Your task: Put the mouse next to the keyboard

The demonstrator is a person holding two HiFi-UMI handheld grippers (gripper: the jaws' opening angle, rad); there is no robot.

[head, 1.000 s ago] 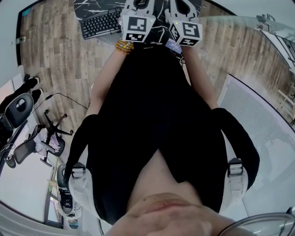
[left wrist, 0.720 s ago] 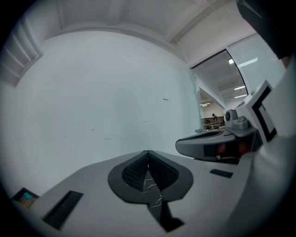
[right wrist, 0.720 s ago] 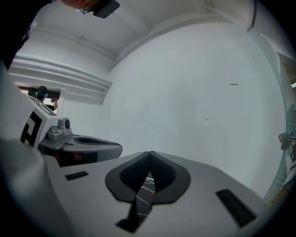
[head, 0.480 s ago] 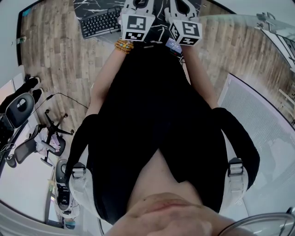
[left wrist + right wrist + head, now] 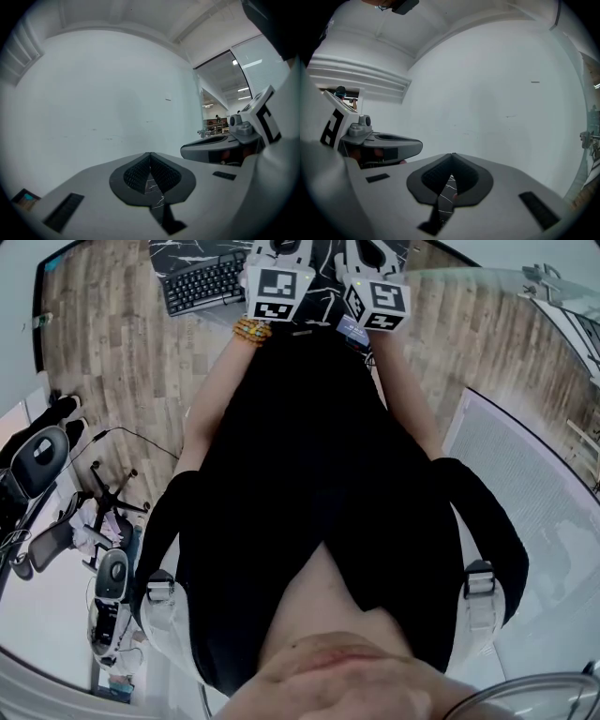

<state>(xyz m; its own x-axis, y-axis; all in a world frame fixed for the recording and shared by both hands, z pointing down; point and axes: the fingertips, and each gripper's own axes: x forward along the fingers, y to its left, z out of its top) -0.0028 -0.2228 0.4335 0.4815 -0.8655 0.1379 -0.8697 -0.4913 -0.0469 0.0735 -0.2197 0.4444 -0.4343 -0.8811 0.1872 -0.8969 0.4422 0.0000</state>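
Keyboard (image 5: pixel 202 285) on table (image 5: pixel 173 259), chair (image 5: pixel 37 460) well left, probably on floor

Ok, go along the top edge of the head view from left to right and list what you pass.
keyboard → left gripper → right gripper. The dark marbled surface under them runs behind all three, so it has no place of its own in the order.

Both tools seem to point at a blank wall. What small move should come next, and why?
Probably tilt both down toward the table. The left gripper and right gripper are shut, empty, and face the white wall; the keyboard lies on the table, and no mouse shows.
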